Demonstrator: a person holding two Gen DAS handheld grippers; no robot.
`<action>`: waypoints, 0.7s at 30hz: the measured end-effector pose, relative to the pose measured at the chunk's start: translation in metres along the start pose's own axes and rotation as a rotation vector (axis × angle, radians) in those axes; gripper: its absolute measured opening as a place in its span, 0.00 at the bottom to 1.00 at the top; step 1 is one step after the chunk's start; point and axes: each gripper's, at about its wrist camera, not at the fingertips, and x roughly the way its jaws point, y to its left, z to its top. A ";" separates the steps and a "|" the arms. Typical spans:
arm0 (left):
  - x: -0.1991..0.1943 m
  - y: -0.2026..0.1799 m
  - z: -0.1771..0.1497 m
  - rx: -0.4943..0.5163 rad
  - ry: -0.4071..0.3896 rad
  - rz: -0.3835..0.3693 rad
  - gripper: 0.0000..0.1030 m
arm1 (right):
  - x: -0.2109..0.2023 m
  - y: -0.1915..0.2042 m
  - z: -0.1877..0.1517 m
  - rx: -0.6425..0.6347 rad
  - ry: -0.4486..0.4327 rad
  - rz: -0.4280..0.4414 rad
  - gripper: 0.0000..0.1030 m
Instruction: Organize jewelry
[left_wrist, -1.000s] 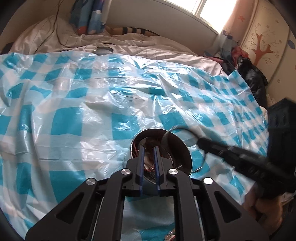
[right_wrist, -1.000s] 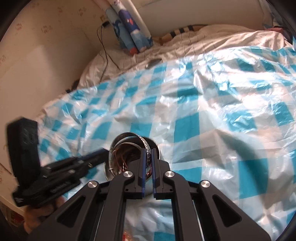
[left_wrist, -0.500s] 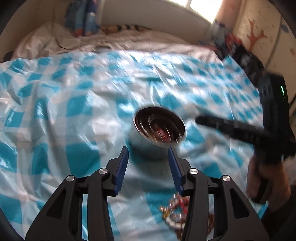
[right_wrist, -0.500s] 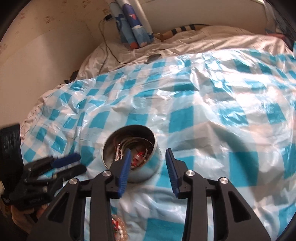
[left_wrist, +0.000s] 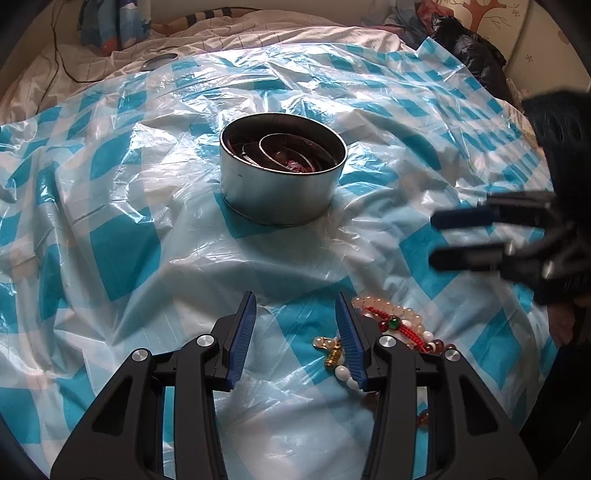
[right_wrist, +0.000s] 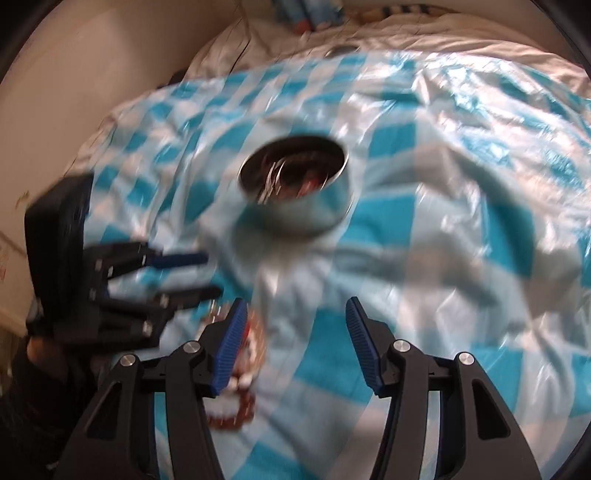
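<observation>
A bed (left_wrist: 258, 40) with pale rumpled bedding is covered by a crinkled blue-and-white checked plastic sheet (left_wrist: 110, 206). At the head of the bed lie a blue patterned pillow (left_wrist: 110, 26) and a thin black cable (left_wrist: 55, 55); a small round lid (left_wrist: 159, 62) rests on the bedding just beyond the sheet. A wall panel with a painted tree (left_wrist: 487, 14) stands at the far right, with dark bags (left_wrist: 469, 51) below it.

A round metal tin (left_wrist: 282, 177) sits upright on the sheet, with bangles (left_wrist: 288, 151) lying inside it.

The left gripper (left_wrist: 295, 332) hovers above the sheet with its blue fingers (left_wrist: 242, 332) spread wide and nothing between them. Beaded bracelets (left_wrist: 391, 325) lie in a loose pile on the sheet, just beside and partly behind its right finger. The right gripper (right_wrist: 293, 343) is also spread wide and empty.

The left wrist view is sharp and shows the beads plainly: pale, red, green and gold. The right wrist view is blurred; there the bracelets (right_wrist: 236, 387) are only a red-and-white smear behind its left finger, but it shows the cream wall (right_wrist: 74, 74) beside the bed.
</observation>
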 end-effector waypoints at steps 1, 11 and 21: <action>0.000 -0.001 0.000 -0.002 -0.002 -0.010 0.41 | -0.001 0.000 -0.002 0.000 0.001 -0.015 0.54; 0.015 -0.021 -0.006 0.034 0.012 -0.065 0.28 | -0.014 -0.008 -0.007 0.053 -0.032 0.009 0.65; -0.012 -0.013 -0.005 -0.025 -0.052 -0.174 0.07 | -0.013 -0.007 -0.011 0.058 -0.026 0.013 0.70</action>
